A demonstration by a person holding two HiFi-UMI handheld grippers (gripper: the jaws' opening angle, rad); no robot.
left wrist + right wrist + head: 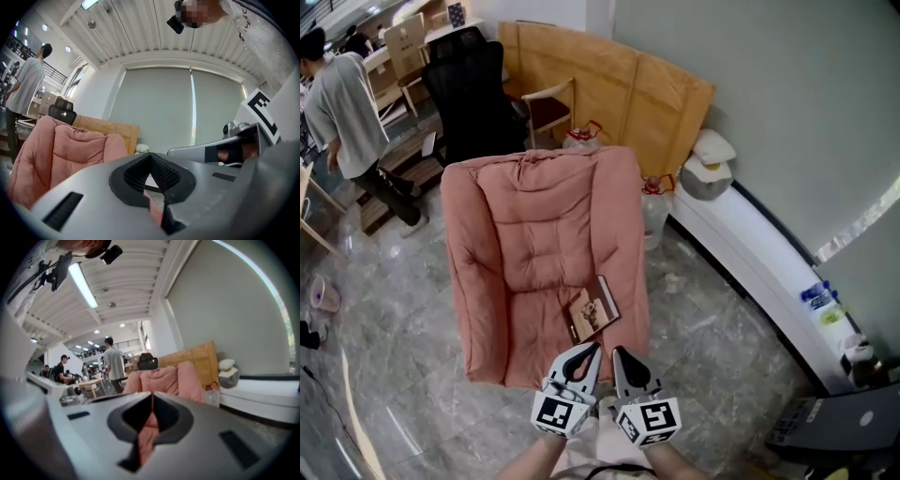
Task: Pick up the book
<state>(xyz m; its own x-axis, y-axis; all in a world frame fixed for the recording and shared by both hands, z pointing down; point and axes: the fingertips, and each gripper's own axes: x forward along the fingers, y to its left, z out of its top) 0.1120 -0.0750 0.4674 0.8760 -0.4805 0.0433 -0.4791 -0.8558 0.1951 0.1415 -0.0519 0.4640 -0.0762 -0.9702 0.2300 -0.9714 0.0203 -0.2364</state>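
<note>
A brown-covered book (593,309) lies flat on the seat of a pink padded armchair (534,225), near the seat's front right. Both grippers hover side by side just in front of the chair's front edge, short of the book. My left gripper (591,352) is shut with nothing in it, and my right gripper (620,354) beside it is shut and empty too. In the left gripper view the closed jaws (151,161) point past the armchair (61,150) toward the wall. In the right gripper view the closed jaws (152,397) point at the armchair (164,378).
A person (347,112) stands at the far left near a black office chair (473,94). Cardboard sheets (619,84) lean on the wall behind the armchair, with water jugs (654,211) beside it. A white ledge (750,253) runs along the right; a laptop (844,422) sits at bottom right.
</note>
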